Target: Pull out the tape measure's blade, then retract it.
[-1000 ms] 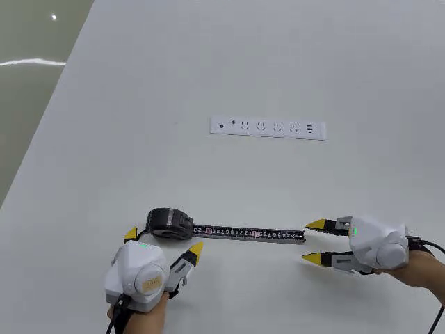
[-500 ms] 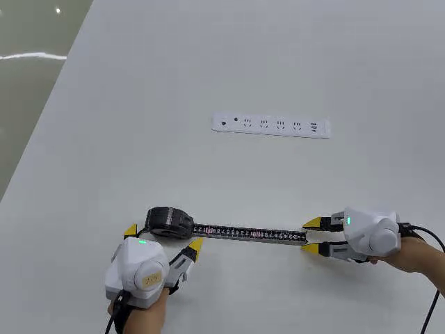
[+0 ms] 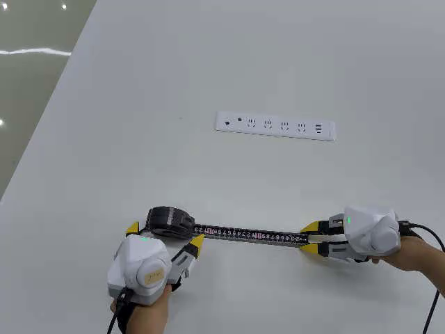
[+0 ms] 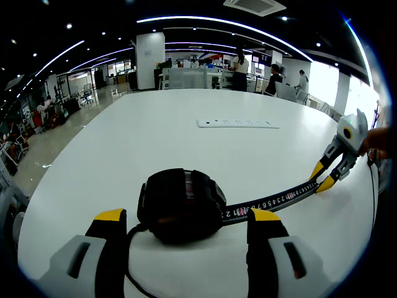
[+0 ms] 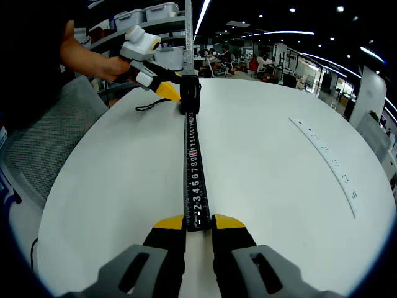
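In the head view, the tape measure [image 3: 169, 222] sits at the near left of the white desk [image 3: 208, 62], with its blade [image 3: 250, 235] lying flat and drawn out to the right. The left tool [image 3: 165, 235] straddles the case and the right tool [image 3: 309, 237] meets the blade's end. A power strip [image 3: 275, 126] lies farther off.

In the left gripper view, the left tool's jaws stand wide on either side of the case, with gaps, gripping nothing.

In the right gripper view, the right tool's jaws are nearly together, pinching the blade's tip.

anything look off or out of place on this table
Nothing stands out. The tape measure sits flat between the open jaws of the left hand-held gripper, its blade lies straight to the right hand-held gripper, and the power strip lies flat behind.
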